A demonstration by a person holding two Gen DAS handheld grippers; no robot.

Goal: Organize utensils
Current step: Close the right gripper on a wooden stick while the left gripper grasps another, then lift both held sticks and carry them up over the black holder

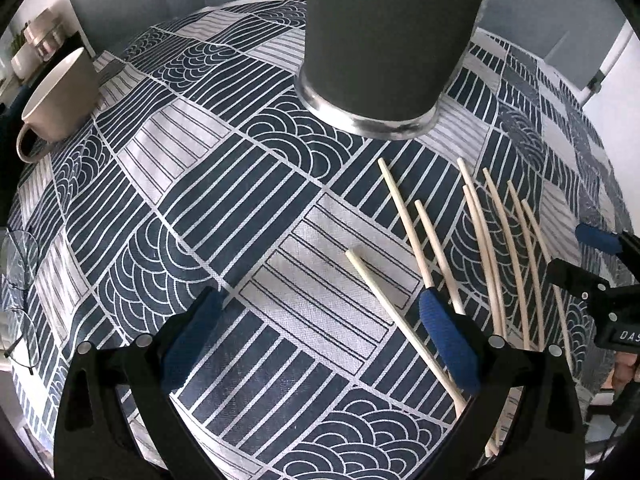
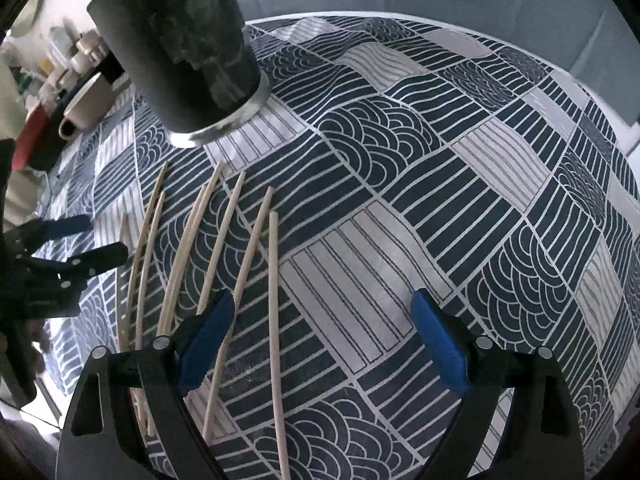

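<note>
We find the left gripper (image 1: 320,308) with its blue-padded fingers (image 1: 448,340) spread wide and holding nothing, low over the patterned tablecloth (image 1: 208,208); one wooden chopstick (image 1: 384,292) lies on the cloth, its near part passing beneath the right-hand finger. The right gripper (image 2: 322,322) is likewise spread wide and empty, its blue pads (image 2: 438,344) apart over the cloth (image 2: 440,168), with the rightmost chopstick (image 2: 275,304) lying between its fingers close to the left one. We count the remaining chopsticks (image 1: 492,240) fanned loosely on the cloth to the right of the left gripper, tips pointing far, some crossing; in the right wrist view the same fan (image 2: 188,240) lies left of centre. Beyond them stands a dark cylindrical holder with a metal base rim (image 1: 384,40), upright on the cloth (image 2: 180,44). A beige mug (image 1: 60,100) sits at the far left, and eyeglasses (image 1: 20,276) lie at the left edge.
</note>
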